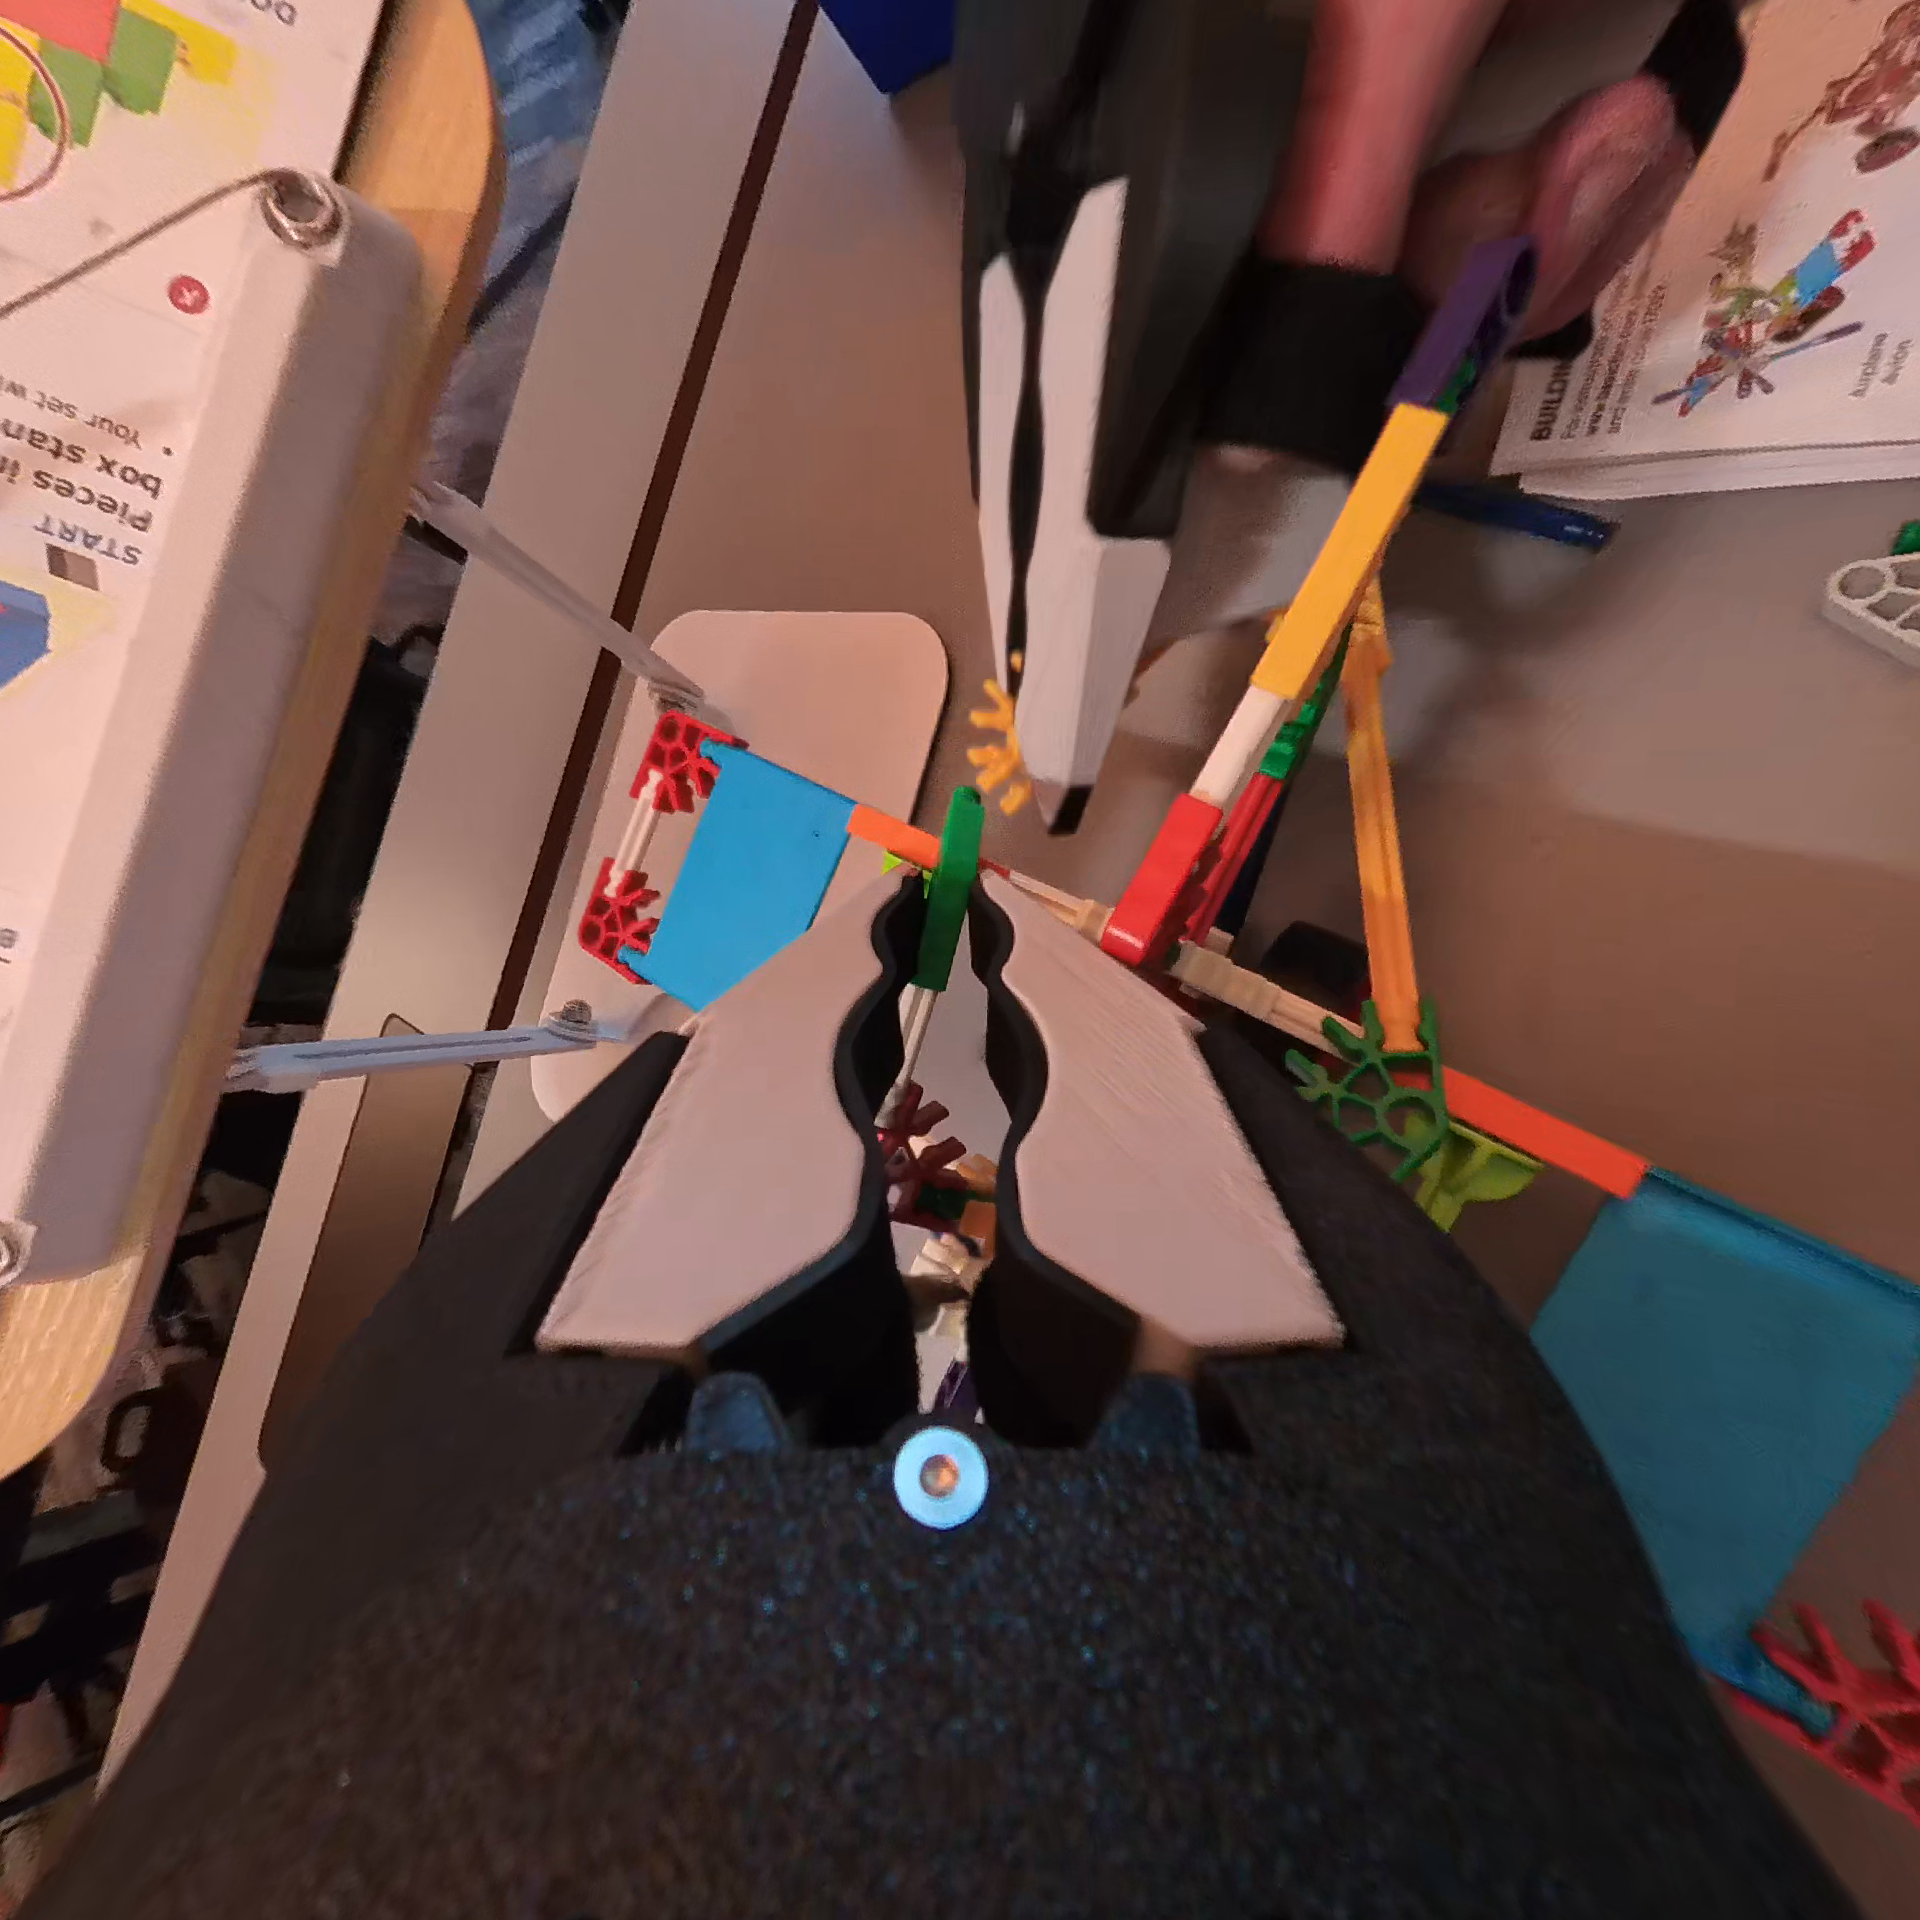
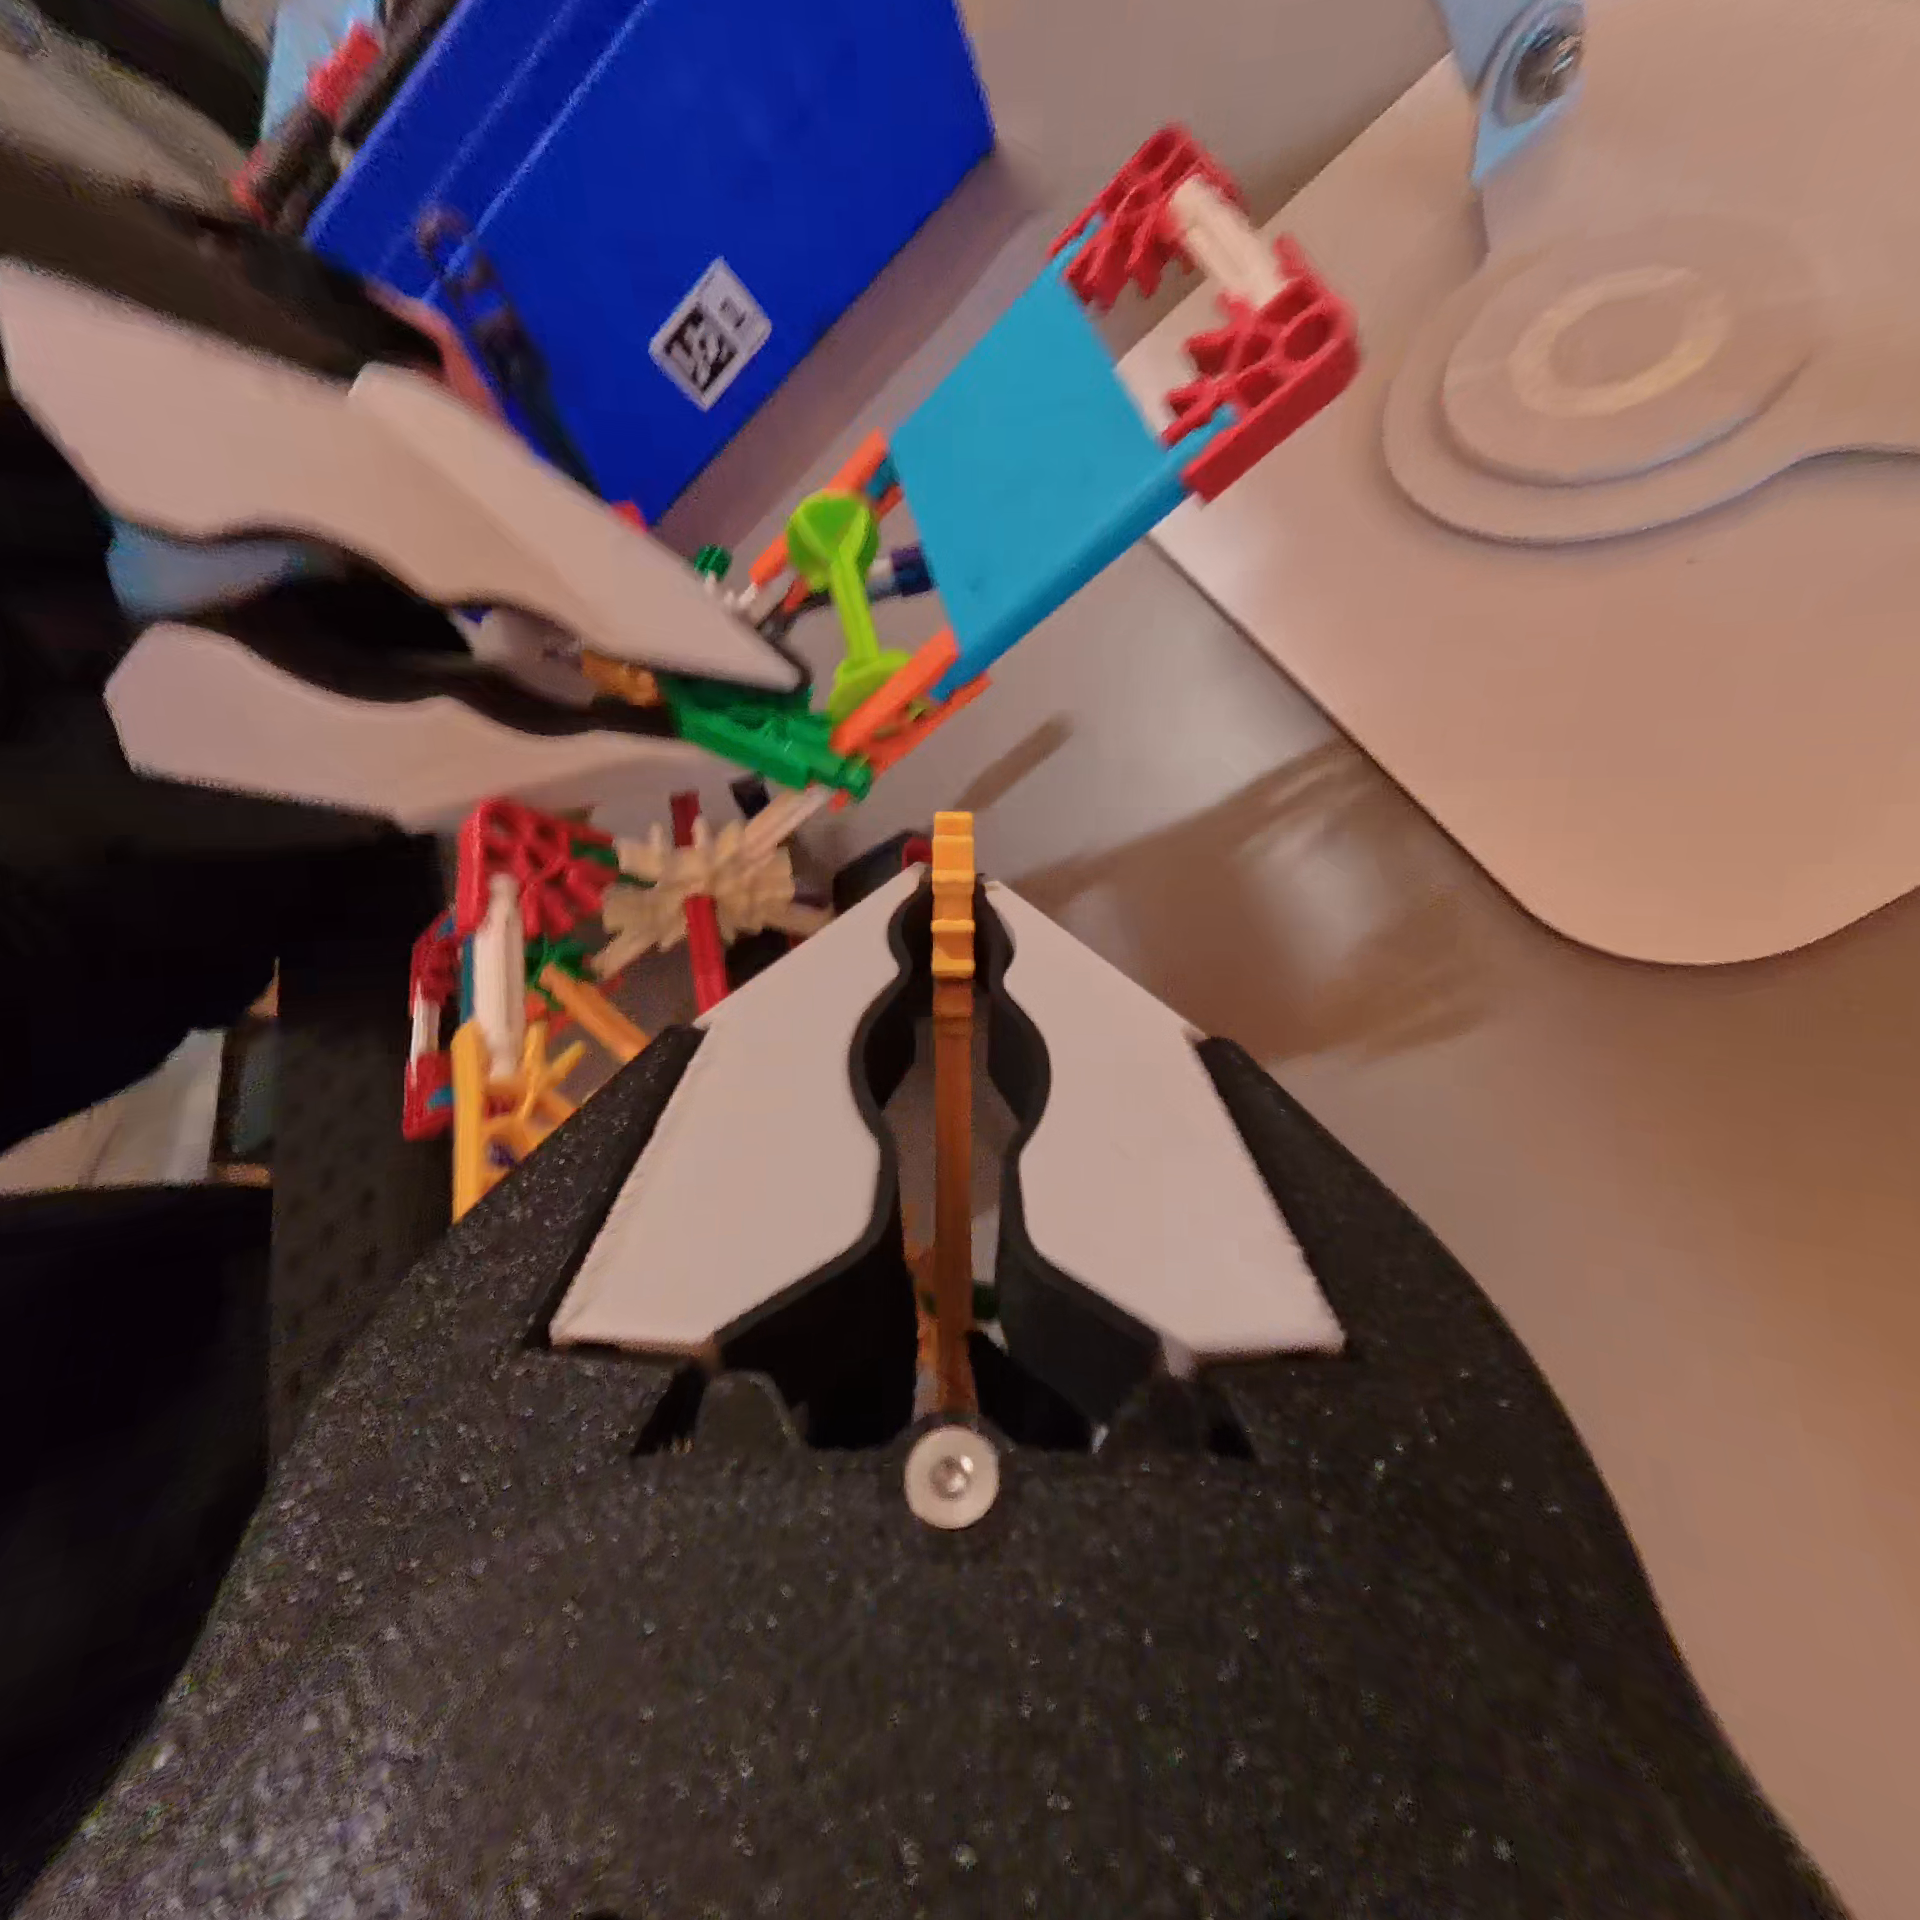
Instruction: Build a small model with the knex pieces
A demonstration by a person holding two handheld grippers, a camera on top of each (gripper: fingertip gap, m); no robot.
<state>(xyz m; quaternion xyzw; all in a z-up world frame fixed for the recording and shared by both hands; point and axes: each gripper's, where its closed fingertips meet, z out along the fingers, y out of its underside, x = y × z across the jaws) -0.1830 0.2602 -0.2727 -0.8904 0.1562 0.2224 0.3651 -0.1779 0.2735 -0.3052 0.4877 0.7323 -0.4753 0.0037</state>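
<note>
Left tongs (image 1: 943, 883) clamped on green connector (image 1: 951, 883) of toy model; right tongs (image 2: 953, 883) gripping yellow connector (image 2: 953, 894), just beside, above worktop (image 2: 1351, 1039).

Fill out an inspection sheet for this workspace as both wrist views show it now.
Surface: pale table, bare near the right tool.
Job's things: toy model of coloured rods with blue panel; green connector; yellow connector.
Clutter: blue box, instruction booklet, white connector.
Grippers: left tool shut on green connector; right tool shut on yellow connector.
Cables: thin wire.
Surroundings: white stand base.
</note>
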